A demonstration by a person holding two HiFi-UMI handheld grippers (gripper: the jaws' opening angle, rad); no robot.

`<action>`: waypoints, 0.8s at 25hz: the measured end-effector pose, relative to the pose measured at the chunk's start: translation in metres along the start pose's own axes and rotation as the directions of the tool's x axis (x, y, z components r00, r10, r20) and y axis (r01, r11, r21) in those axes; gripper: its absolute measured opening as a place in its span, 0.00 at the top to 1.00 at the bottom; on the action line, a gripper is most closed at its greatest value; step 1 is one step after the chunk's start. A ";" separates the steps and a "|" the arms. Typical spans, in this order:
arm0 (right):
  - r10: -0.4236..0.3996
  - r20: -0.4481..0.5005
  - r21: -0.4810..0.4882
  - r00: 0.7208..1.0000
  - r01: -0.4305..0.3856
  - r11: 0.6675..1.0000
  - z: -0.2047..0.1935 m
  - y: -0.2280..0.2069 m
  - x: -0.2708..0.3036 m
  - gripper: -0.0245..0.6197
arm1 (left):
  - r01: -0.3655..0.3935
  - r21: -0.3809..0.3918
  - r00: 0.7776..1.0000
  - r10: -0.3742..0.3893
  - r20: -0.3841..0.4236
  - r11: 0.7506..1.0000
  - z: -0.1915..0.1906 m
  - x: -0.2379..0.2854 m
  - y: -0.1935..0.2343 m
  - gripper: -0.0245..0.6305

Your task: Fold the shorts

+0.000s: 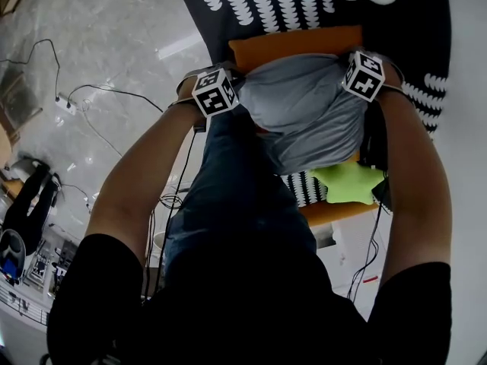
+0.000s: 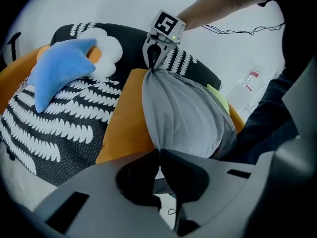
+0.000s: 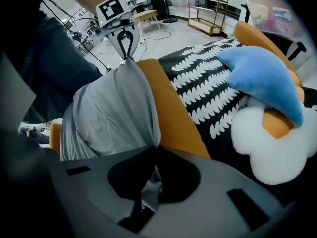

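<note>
Now both my forearms reach forward and steeply down. My left tool (image 2: 159,151) and right tool (image 3: 151,148) are each clamped shut on a corner of the grey fabric shorts (image 1: 304,105), held taut between them over the orange cushion (image 1: 297,42), nearer its far edge. Only the head view shows the lime-green star plush (image 1: 350,181) whole, at the cushion's near edge. The gripper views show the whole blue star plush (image 3: 262,78). The clear plastic bottle (image 2: 250,81) has a label too small to read.
</note>
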State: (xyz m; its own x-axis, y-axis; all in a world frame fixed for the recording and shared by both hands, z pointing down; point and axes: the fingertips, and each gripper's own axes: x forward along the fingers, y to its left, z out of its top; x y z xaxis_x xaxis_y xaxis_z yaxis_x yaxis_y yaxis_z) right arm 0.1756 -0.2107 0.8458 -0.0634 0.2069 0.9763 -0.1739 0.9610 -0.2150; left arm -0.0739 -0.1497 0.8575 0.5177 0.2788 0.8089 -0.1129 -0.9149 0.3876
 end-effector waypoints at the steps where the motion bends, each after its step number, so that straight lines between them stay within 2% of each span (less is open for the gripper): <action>1: -0.011 0.004 0.001 1.000 0.011 1.000 0.000 -0.001 -0.004 0.93 | -0.006 0.003 1.000 0.005 0.005 1.000 0.000 -0.003 -0.001 0.92; 8: -0.133 0.041 0.041 0.990 0.132 0.990 -0.001 0.006 -0.032 0.93 | -0.045 0.007 0.998 0.045 0.047 0.999 0.009 -0.018 -0.019 0.92; 12: -0.198 0.060 0.067 0.978 0.194 0.979 -0.006 0.025 -0.048 0.93 | -0.056 0.011 0.996 0.055 0.064 0.998 0.011 -0.025 -0.043 0.92; 20: -0.264 0.050 0.022 0.963 0.263 0.965 -0.024 0.073 -0.072 0.93 | -0.067 0.030 0.995 0.064 0.082 0.997 0.015 -0.026 -0.098 0.92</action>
State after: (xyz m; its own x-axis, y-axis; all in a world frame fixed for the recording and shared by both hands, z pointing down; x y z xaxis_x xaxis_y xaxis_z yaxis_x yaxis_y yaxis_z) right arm 0.1906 -0.1510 0.7605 -0.0646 -0.0634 0.9959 -0.2061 0.9773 0.0488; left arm -0.0639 -0.0713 0.7917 0.5767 0.1945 0.7934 -0.1221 -0.9398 0.3192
